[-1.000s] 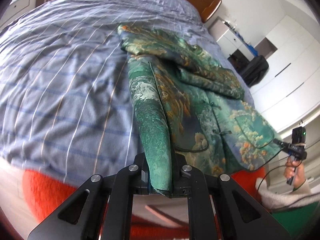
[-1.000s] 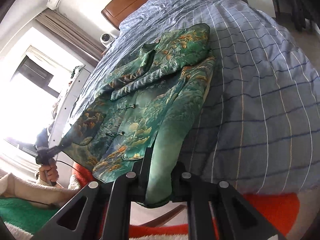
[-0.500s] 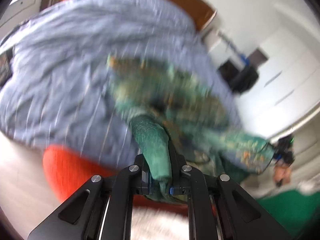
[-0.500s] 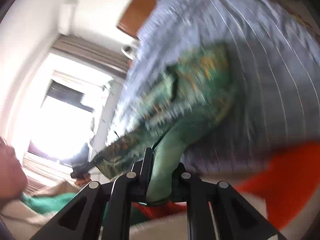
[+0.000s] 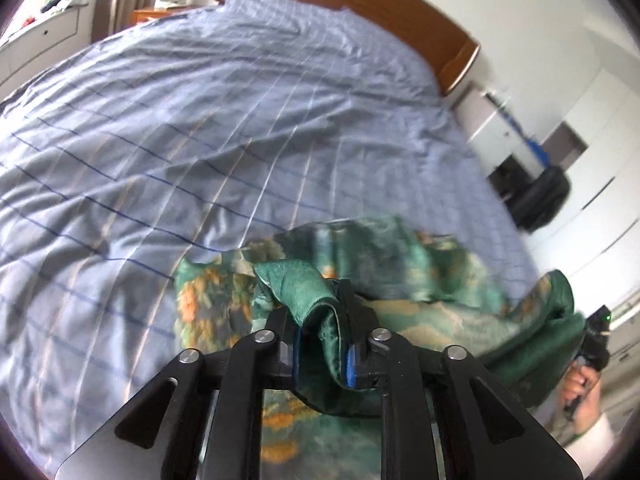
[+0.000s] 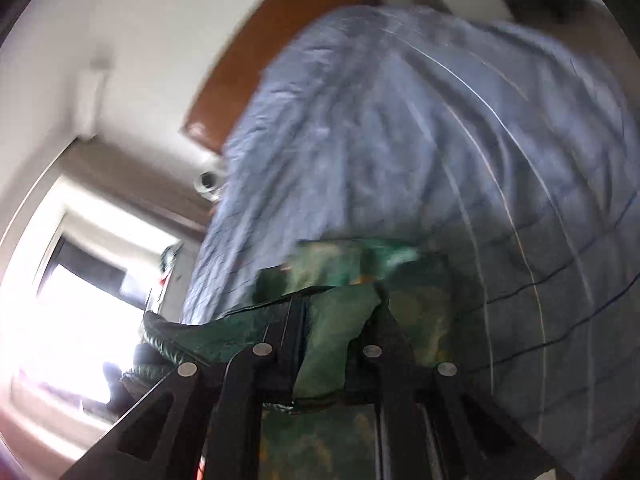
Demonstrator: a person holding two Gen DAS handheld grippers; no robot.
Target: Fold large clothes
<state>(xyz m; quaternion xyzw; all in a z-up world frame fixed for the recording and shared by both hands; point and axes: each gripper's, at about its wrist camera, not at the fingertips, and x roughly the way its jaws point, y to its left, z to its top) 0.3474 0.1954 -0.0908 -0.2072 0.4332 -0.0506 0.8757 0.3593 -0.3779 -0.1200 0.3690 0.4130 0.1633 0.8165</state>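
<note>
On the bed, the bunched jacket is clamped at one edge by the right gripper, while another fold lies between the opening jaws of the left gripper.

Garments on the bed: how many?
1. A green patterned jacket lies bunched at the near edge of the blue checked duvet, one fold in each gripper. Anything beneath it would be hidden.
</note>
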